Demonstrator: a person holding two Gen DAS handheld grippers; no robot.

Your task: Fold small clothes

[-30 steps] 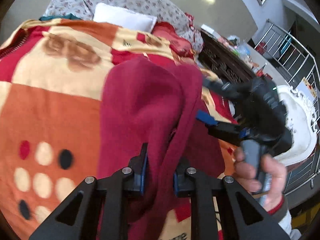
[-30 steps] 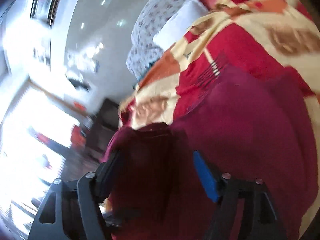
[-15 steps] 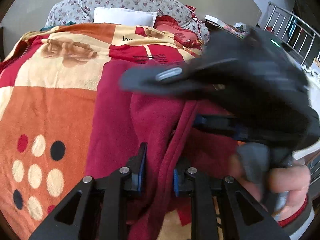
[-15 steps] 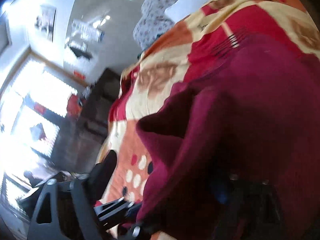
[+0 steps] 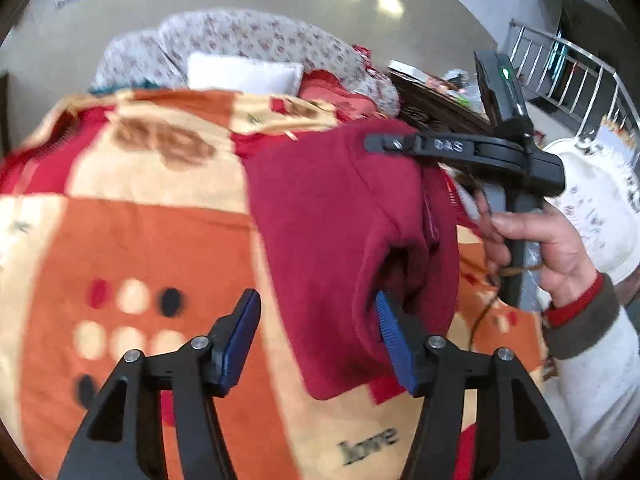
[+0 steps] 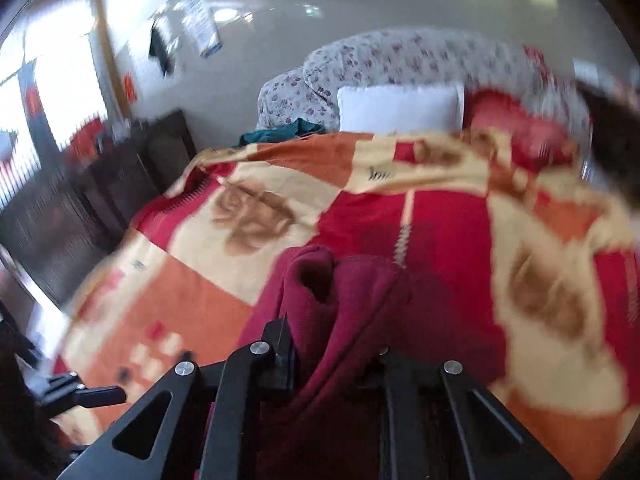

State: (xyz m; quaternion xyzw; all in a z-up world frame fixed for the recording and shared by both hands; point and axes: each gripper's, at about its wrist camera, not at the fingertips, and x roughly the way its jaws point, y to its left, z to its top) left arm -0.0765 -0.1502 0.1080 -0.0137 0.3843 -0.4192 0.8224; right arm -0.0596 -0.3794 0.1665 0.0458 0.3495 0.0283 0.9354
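Observation:
A dark red fleece garment (image 5: 344,216) hangs above the patterned orange and red blanket (image 5: 132,232), held up at its top edge by my right gripper (image 5: 396,145). In the right wrist view the right gripper (image 6: 334,364) is shut on bunched folds of the garment (image 6: 340,300). My left gripper (image 5: 316,340) is open below the garment. Its blue pads stand wide apart and the right pad (image 5: 394,344) touches the hanging cloth.
The blanket covers a bed with a white pillow (image 5: 244,74) and a floral headboard (image 5: 256,40) at the far end. A dark wooden cabinet (image 6: 100,200) stands to the left of the bed. A metal railing (image 5: 568,76) and white furniture (image 5: 600,200) are to the right.
My left gripper has opened and let go of the garment. The right gripper has closed on the garment and lifted it up and to the right.

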